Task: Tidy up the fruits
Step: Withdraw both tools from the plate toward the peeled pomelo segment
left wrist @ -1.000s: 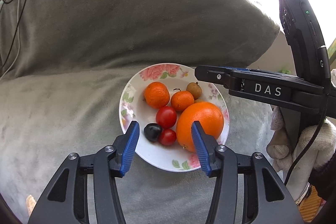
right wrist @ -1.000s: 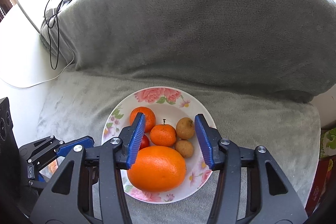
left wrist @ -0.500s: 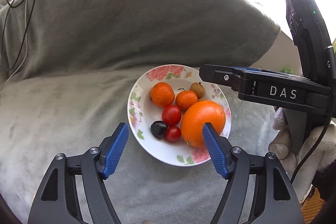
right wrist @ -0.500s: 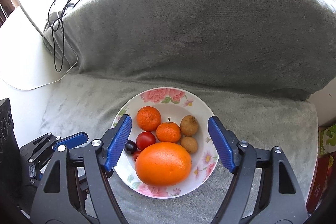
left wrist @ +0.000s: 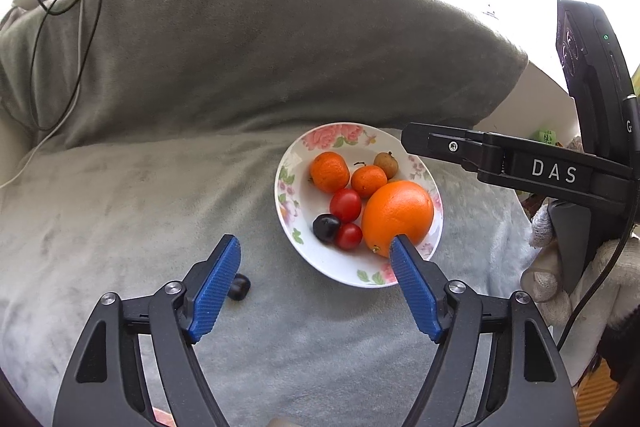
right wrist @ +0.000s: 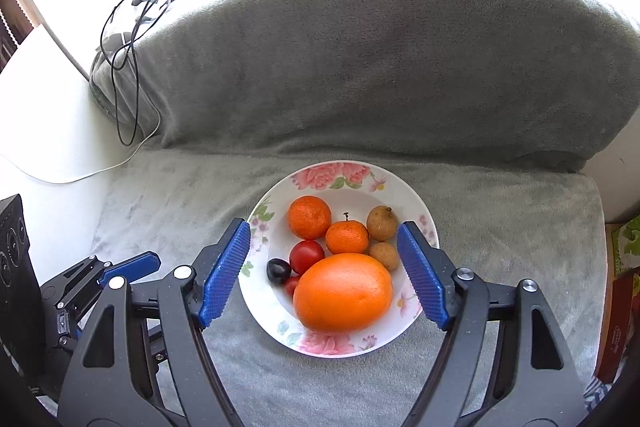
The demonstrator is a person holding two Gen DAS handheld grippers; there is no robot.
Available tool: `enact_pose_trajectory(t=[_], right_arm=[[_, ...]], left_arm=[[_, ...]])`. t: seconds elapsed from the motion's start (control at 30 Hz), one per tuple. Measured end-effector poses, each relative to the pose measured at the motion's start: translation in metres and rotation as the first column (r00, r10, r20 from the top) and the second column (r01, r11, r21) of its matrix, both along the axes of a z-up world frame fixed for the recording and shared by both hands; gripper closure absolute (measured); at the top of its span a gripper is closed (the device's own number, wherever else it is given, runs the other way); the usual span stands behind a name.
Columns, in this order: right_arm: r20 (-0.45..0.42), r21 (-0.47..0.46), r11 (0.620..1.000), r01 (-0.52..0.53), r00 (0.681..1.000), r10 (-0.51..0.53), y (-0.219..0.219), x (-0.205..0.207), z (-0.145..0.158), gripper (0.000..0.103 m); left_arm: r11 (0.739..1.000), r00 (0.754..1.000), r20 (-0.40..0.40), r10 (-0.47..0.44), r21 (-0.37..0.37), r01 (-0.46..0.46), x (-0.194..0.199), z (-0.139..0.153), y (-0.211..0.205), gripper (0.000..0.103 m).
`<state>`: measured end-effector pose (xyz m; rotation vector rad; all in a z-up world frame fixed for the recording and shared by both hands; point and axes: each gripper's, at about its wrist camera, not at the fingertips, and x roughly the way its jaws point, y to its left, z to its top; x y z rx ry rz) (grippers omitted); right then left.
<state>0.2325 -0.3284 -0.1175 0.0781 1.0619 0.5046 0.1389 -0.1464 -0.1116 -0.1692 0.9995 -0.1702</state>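
A shallow, glossy white plate (right wrist: 416, 211) with pink flowers printed round its rim rests on a soft, napped grey blanket (right wrist: 500, 227), just in front of the rounded, blanket-covered backrest (right wrist: 380, 59). On the plate the fruits lie close together: a big smooth orange (right wrist: 343, 293) at the near side, two small dimpled mandarins (right wrist: 309, 217) (right wrist: 346, 237) behind it, two dull brown round longans (right wrist: 382, 223) (right wrist: 384, 255) toward the right, two shiny red cherry tomatoes (left wrist: 345, 205) (left wrist: 348, 236) and a dark glossy grape (right wrist: 278, 270) toward the left. A second dark grape (left wrist: 239, 287) sits off the plate on the blanket, partly hidden behind the left finger of the left hand-held gripper (left wrist: 316, 289).

Flat blanket spreads wide to the left of the plate; to the right it ends at an edge near a pale surface. Black and white cables (right wrist: 120, 67) trail over the backrest's left end.

The left hand-held gripper has its ribbed blue pads (left wrist: 214, 291) spread wide and holds nothing; its right pad overlaps the plate's near rim in view, though contact cannot be told. The right hand-held gripper (right wrist: 324, 277) also stands wide apart and empty, its pads (right wrist: 224, 273) straddling the plate on either side above the orange. In the left wrist view its black body reaches in from the right, gripped by a white knit glove (left wrist: 544, 279).
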Motion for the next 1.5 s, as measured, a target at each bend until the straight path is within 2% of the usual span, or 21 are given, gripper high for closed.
enact_pose_trajectory(t=[0.63,0.9,1.07,1.3,1.5], right_arm=[[-0.011,0.038,0.999,-0.027,1.0,0.028,0.035,-0.044,0.013,0.025],[-0.015,0.051,0.994,-0.099,0.995,0.1,0.062,-0.062,0.011,0.025],[-0.013,0.04,0.986,-0.163,0.986,0.164,0.084,-0.074,0.007,0.025],[-0.06,0.079,0.963,-0.257,0.963,0.262,0.116,-0.092,-0.007,0.025],[-0.137,0.118,0.925,-0.361,0.917,0.375,0.149,-0.109,-0.023,0.025]], left_arm=[[0.999,1.0,-0.008,0.029,0.023,-0.028,-0.039,0.01,0.043,0.026],[0.994,0.994,-0.035,0.105,0.019,-0.104,-0.072,0.001,0.08,0.026],[0.984,0.982,-0.063,0.177,0.02,-0.176,-0.098,-0.007,0.108,0.026],[0.962,0.956,-0.105,0.272,0.002,-0.274,-0.13,-0.02,0.139,0.026],[0.94,0.936,-0.158,0.316,-0.081,-0.331,-0.158,-0.038,0.156,0.026]])
